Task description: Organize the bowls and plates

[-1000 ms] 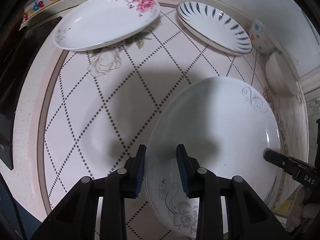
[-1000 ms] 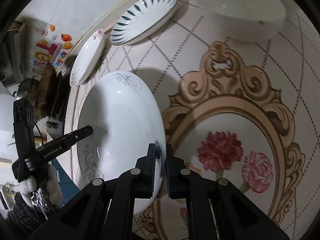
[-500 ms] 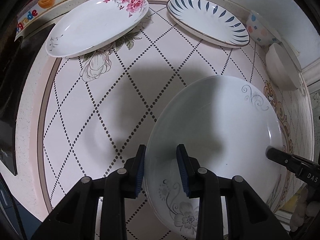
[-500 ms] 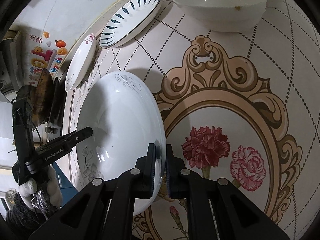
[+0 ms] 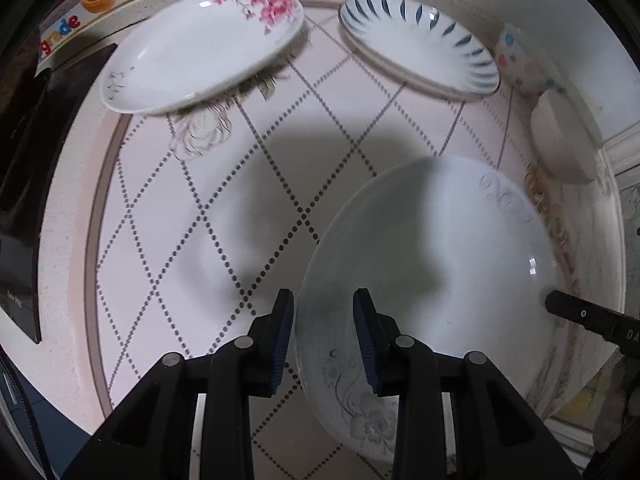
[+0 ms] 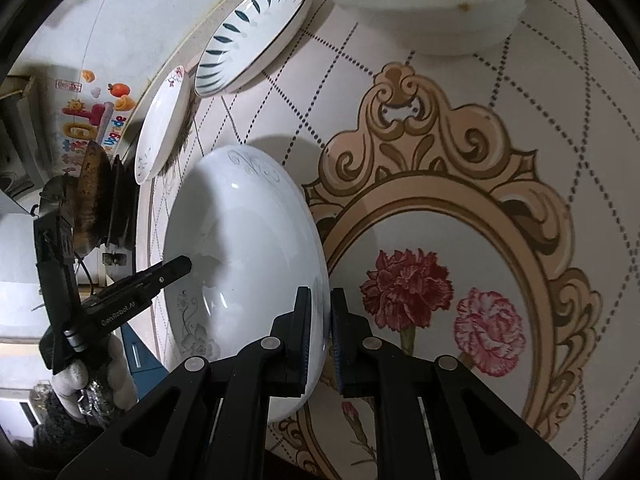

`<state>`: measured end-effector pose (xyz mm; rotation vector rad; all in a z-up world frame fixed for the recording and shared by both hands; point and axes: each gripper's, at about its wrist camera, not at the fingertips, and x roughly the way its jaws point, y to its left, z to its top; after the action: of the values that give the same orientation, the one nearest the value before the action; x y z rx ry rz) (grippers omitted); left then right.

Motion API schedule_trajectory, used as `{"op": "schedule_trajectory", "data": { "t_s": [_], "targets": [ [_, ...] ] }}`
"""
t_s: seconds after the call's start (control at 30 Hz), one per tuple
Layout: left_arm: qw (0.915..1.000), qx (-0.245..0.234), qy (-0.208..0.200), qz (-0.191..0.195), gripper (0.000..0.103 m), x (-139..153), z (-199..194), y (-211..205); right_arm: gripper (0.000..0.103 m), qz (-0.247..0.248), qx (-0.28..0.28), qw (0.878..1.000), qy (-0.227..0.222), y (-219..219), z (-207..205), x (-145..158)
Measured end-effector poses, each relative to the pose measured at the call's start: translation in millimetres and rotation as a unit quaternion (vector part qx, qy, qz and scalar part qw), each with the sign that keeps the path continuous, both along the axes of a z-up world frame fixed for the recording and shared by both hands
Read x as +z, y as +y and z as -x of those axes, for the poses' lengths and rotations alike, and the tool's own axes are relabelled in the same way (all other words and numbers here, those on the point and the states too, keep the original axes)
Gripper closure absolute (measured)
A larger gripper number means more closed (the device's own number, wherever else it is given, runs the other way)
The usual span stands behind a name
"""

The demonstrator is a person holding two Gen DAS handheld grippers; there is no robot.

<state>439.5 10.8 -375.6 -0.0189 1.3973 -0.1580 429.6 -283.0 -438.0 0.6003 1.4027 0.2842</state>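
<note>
On the patterned tablecloth (image 5: 208,216) lies the large white plate (image 5: 432,264), its opposite rims between the jaws of both grippers: right gripper (image 6: 319,332) clamped narrow, left gripper (image 5: 322,340) straddling loosely. Beyond the plate sit a pink-flowered plate (image 5: 200,52), blue-leaf plate (image 5: 416,48) and white bowl (image 6: 428,4).

My left tongs (image 5: 323,340) straddle the near rim of the white plate (image 5: 432,264); two more plates sit beyond.
</note>
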Motion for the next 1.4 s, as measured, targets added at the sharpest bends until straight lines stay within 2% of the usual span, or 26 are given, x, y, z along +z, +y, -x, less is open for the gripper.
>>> {"op": "schedule_trajectory", "data": {
  "t_s": [0.2,0.27,0.3,0.33,0.43,0.53,0.6,0.77,0.87,0.93,1.0,1.03,1.1,1.17,1.2,1.4],
  "targets": [
    [0.9984,0.018,-0.052,0.013,0.074,47.1,-12.7,11.9,0.089,0.014,0.029,0.999,-0.038,8.2,-23.2,44.0],
    [0.9970,0.032,-0.065,0.025,0.073,60.4,-24.5,22.3,0.086,0.018,0.044,0.997,-0.053,21.8,-37.6,59.5],
    [0.9960,0.044,-0.069,0.036,0.068,65.8,-34.2,31.3,0.081,0.012,0.053,0.996,-0.066,30.7,-47.3,68.3],
    [0.9950,0.054,-0.070,0.047,0.061,67.6,-43.0,39.3,0.074,0.000,0.065,0.995,-0.080,42.4,-60.5,77.6],
    [0.9899,0.104,-0.070,0.067,0.057,66.3,-71.2,71.1,0.055,-0.017,0.087,0.990,-0.111,78.0,-103.2,95.8],
    [0.9818,0.161,-0.062,0.078,0.057,52.0,-98.2,108.6,0.055,-0.022,0.103,0.985,-0.137,117.5,-153.7,104.0],
    [0.9766,0.192,-0.054,0.081,0.057,39.1,-114.1,131.8,0.055,-0.012,0.113,0.984,-0.138,142.4,-192.2,98.8],
    [0.9695,0.236,-0.033,0.059,0.057,5.0,-145.1,170.1,0.055,0.005,0.131,0.986,-0.107,186.7,-276.4,68.8],
    [0.9628,0.259,-0.018,0.075,0.057,-12.2,-157.0,185.6,0.055,0.007,0.126,0.988,-0.088,194.0,-309.1,46.4],
    [0.9594,0.268,-0.014,0.088,0.057,-19.0,-163.6,190.8,0.060,0.011,0.124,0.989,-0.079,203.5,-331.6,32.9],
    [0.9601,0.265,-0.014,0.088,0.058,-23.8,-171.1,191.1,0.069,0.011,0.126,0.990,-0.066,206.4,-342.7,20.4],
    [0.9614,0.261,-0.017,0.084,0.066,-24.9,-174.6,190.2,0.075,0.003,0.127,0.990,-0.056,209.1,-348.7,13.7],
    [0.9647,0.254,-0.020,0.068,0.073,-25.1,-178.7,188.1,0.085,-0.001,0.135,0.990,-0.048,213.4,-353.4,4.5],
    [0.9663,0.249,-0.024,0.061,0.076,-24.9,-181.1,189.1,0.090,-0.002,0.135,0.990,-0.047,217.5,-352.8,1.3],
    [0.9664,0.250,-0.024,0.057,0.080,-25.3,-180.9,190.9,0.091,0.004,0.140,0.989,-0.050,219.8,-352.1,1.5],
    [0.9667,0.248,-0.028,0.059,0.084,-23.4,-175.1,192.8,0.091,0.019,0.151,0.987,-0.060,225.2,-347.9,3.3]
  ]
}}
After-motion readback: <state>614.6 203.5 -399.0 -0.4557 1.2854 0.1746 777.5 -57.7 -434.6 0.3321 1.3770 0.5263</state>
